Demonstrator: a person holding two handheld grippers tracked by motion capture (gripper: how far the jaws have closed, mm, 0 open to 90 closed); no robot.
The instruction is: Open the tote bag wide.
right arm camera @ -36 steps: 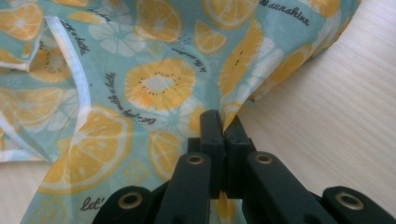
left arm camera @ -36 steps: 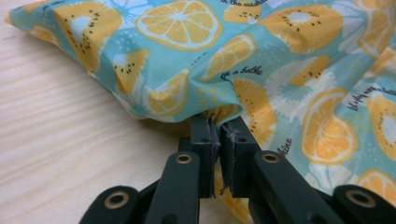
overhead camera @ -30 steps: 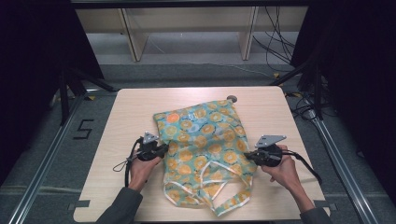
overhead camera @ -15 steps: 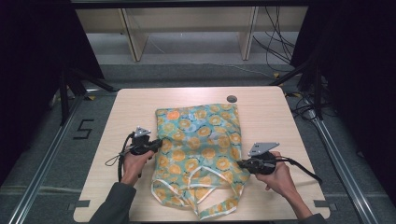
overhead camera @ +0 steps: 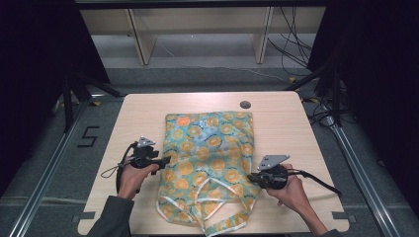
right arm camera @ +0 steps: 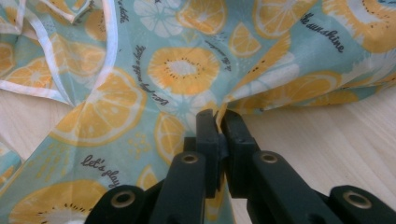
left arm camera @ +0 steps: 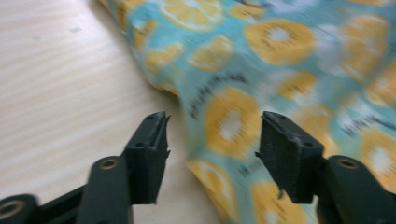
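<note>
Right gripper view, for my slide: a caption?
Right gripper shut on the edge of an orange-print bag on a wooden table.

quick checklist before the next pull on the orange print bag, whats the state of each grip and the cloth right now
1. Right gripper clamped on the bag: ok, jaws shut with the fabric edge pinched between them.
2. Left gripper gripping the bag: not ok, jaws open with a fold of cloth between them, not pinched.
3. Bag lying flat: not ok, the far part looks smooth in the high view, the near end is bunched with the white-trimmed straps tangled.
4. Bag fully on the table: cannot tell, the near end reaches the front edge.
5. Table hole free of cloth: ok, uncovered beyond the bag's far edge.
</note>
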